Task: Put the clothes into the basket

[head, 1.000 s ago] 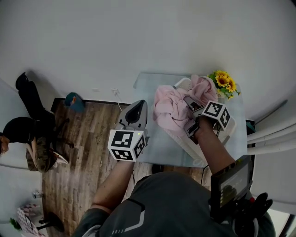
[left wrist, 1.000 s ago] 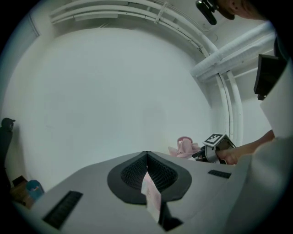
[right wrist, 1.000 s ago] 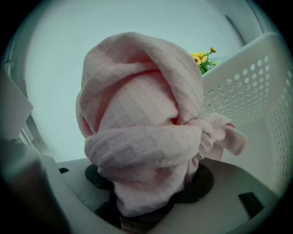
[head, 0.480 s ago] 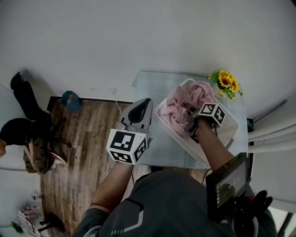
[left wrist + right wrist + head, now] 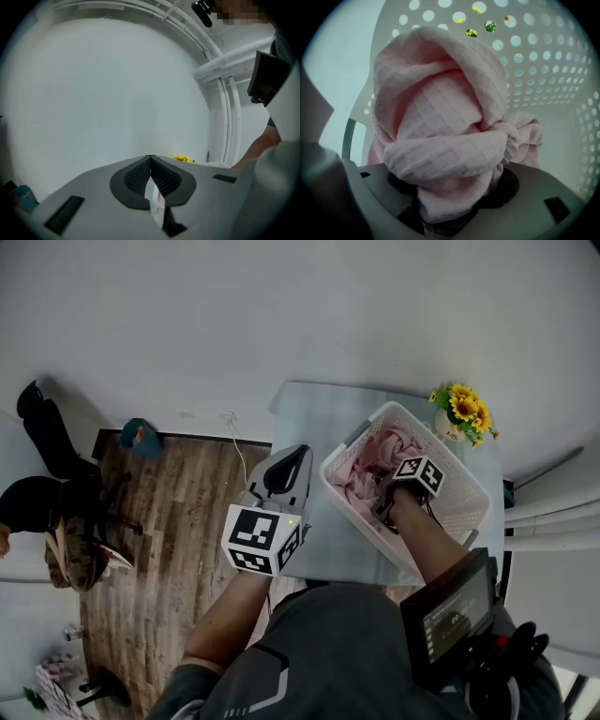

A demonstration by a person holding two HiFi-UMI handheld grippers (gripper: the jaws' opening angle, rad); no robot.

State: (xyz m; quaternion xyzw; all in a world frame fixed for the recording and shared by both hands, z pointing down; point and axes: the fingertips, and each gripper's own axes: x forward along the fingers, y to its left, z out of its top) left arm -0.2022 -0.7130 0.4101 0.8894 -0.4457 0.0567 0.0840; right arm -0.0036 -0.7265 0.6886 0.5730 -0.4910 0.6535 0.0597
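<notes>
A pink cloth lies bunched inside the white perforated basket on the pale table. My right gripper reaches down into the basket and is shut on the pink cloth. In the right gripper view the cloth fills the space between the jaws of the right gripper, with the basket wall behind it. My left gripper hovers left of the basket over the table's edge. Its jaws are shut on nothing, and in its own view the left gripper points at the bare wall.
A pot of sunflowers stands at the table's far right corner behind the basket. Wooden floor lies left of the table, with a seated person and a teal object on it. A screen device hangs at my waist.
My right gripper has gone down into the basket with the pink cloth, which earlier hung over the rim. The left gripper stayed nearly still.
</notes>
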